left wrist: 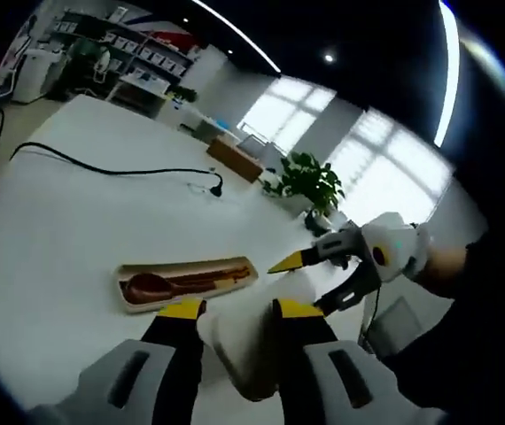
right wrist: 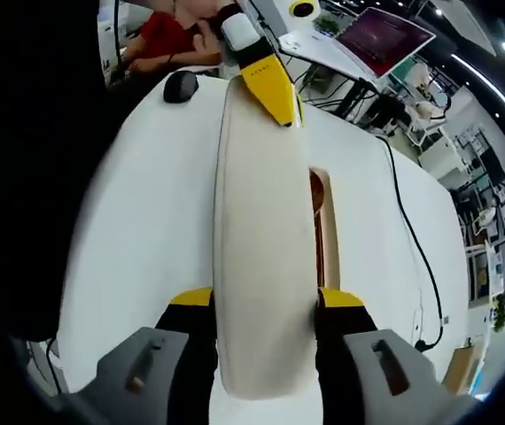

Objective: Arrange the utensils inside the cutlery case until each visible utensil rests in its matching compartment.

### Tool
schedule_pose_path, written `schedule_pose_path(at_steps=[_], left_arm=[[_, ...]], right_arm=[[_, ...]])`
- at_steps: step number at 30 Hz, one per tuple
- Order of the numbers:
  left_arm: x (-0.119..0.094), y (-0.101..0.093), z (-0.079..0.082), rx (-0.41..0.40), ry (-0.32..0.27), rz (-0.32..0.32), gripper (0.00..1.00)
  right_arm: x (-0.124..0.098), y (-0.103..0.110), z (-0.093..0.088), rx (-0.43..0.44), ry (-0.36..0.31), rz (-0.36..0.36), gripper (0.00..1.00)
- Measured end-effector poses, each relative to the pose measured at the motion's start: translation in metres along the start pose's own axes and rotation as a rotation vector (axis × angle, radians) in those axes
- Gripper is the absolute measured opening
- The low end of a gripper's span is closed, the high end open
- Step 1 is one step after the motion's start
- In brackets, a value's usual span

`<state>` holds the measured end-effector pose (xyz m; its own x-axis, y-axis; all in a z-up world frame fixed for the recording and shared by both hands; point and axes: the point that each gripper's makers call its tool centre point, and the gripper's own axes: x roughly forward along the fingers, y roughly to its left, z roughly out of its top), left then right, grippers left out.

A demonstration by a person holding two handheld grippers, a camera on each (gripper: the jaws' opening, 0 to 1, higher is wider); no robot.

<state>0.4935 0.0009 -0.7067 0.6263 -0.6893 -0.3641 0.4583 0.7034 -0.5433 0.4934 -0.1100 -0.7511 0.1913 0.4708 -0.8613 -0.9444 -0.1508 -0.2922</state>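
cream case lid (right wrist: 261,239), long, smooth and rounded, sits clamped between the right gripper (right wrist: 264,299) fingers, lifted above the white counter (right wrist: 146,230). left gripper (left wrist: 239,310) fingers grip the same lid (left wrist: 239,341) at its other end, yellow tips pressed on both sides. open cutlery case base (left wrist: 186,282) lies flat on the counter (left wrist: 75,230) just beyond, holding a reddish-brown spoon (left wrist: 159,285) lengthwise. black cable (left wrist: 111,168) trails across the counter, well apart from the case.
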Motion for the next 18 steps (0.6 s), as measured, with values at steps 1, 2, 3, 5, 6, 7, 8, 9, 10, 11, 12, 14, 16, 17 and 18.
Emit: schedule_pose_path(at_steps=[1,2,3,5,6,7,8,9,10,11,12,14,16,17,18], left_arm=[[0.003,0.005,0.003,0.056,-0.005,0.028,0.36],[0.005,0.008,0.004,0.088,-0.009,0.043,0.37],[0.008,0.011,0.009,0.127,-0.026,0.055,0.38],[0.012,0.015,0.013,0.143,-0.047,0.063,0.40],[0.016,0.015,0.012,0.130,-0.042,0.065,0.40],[0.018,0.018,0.014,0.130,-0.046,0.068,0.41],[0.020,0.022,0.015,0.133,-0.055,0.073,0.42],[0.022,0.025,0.016,0.136,-0.055,0.079,0.42],[0.024,0.027,0.016,0.141,-0.053,0.085,0.43],[0.027,0.032,0.017,0.152,-0.052,0.098,0.43],[0.029,0.034,0.018,0.157,-0.053,0.102,0.44],[0.034,0.040,0.020,0.164,-0.054,0.112,0.46],[0.039,0.044,0.022,0.211,-0.058,0.118,0.50],[0.041,0.046,0.023,0.210,-0.059,0.121,0.50],[0.045,0.049,0.022,0.200,-0.045,0.120,0.50]], right_arm=[[0.000,-0.003,0.000,0.006,0.001,0.001,0.41],[0.001,-0.007,-0.001,0.012,0.000,0.003,0.41],[0.002,-0.010,-0.002,0.017,0.003,0.006,0.41],[0.005,-0.014,-0.004,0.028,0.005,0.013,0.41],[0.007,-0.017,-0.005,0.034,0.010,0.024,0.41],[0.008,-0.019,-0.006,0.034,0.014,0.027,0.41],[0.010,-0.021,-0.007,0.034,0.018,0.030,0.41],[0.013,-0.024,-0.009,0.036,0.024,0.033,0.41],[0.015,-0.026,-0.010,0.039,0.030,0.040,0.41],[0.017,-0.030,-0.011,0.040,0.034,0.046,0.41],[0.019,-0.032,-0.011,0.040,0.036,0.050,0.41],[0.023,-0.036,-0.013,0.048,0.048,0.067,0.41],[0.028,-0.040,-0.016,0.058,0.063,0.083,0.41],[0.030,-0.042,-0.016,0.058,0.067,0.089,0.41],[0.032,-0.043,-0.019,0.059,0.081,0.102,0.41]])
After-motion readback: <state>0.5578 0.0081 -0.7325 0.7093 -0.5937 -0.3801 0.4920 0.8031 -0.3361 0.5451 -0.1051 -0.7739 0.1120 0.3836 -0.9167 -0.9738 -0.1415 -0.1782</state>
